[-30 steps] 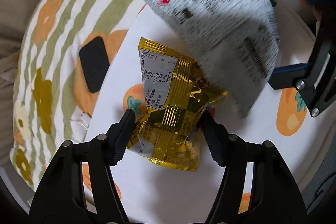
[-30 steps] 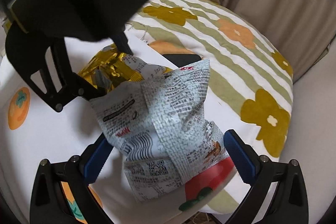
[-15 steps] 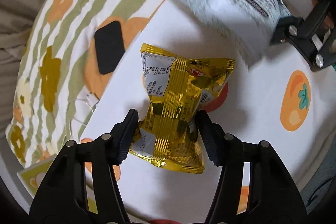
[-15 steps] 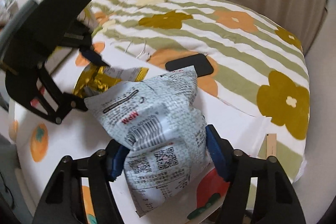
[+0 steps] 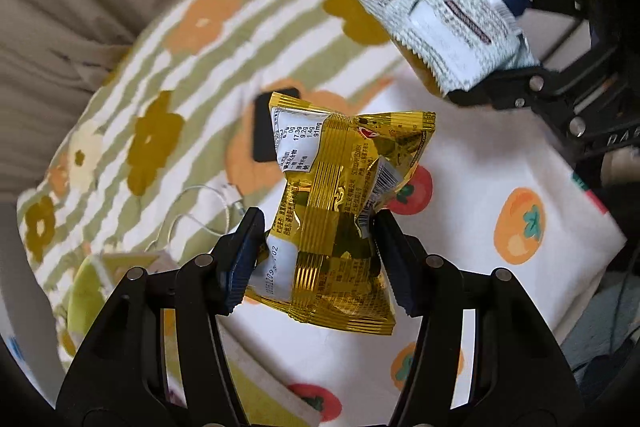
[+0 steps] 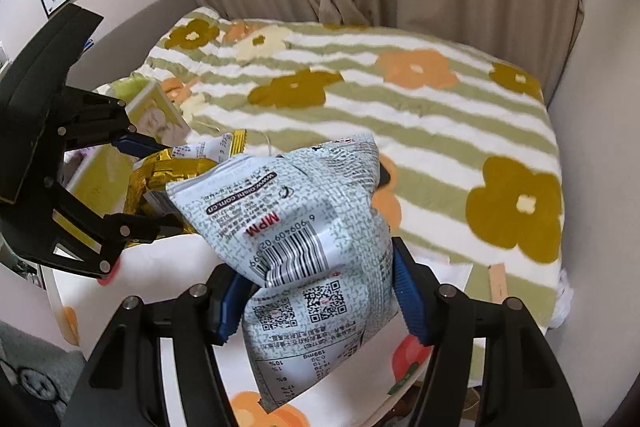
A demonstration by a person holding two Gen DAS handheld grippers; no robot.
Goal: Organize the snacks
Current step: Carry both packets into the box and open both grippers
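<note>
Between my left tongs (image 5: 320, 255) sits the gold bag (image 5: 340, 223), pinched at its lower half and hanging clear above the table (image 5: 500, 163). My right tongs (image 6: 316, 291) are clamping down on the grey bag (image 6: 296, 239), their jaws closing the last bit, blue pads (image 6: 408, 299) pressing its crumpled waist; it too is off the table, up beyond the far edge as my left camera sees it. Below lies the fruit-print cloth, and past the table's far-left edge the flowered blanket (image 6: 400, 115) with a phone (image 5: 264, 127) on it. By my left tongs' side a yellow-green box (image 6: 156, 115) stands open. I judge that is where snacks go. To do this well I should keep both grips firm without bursting the air-filled bags, keep the two apart, and lower each in turn.
</note>
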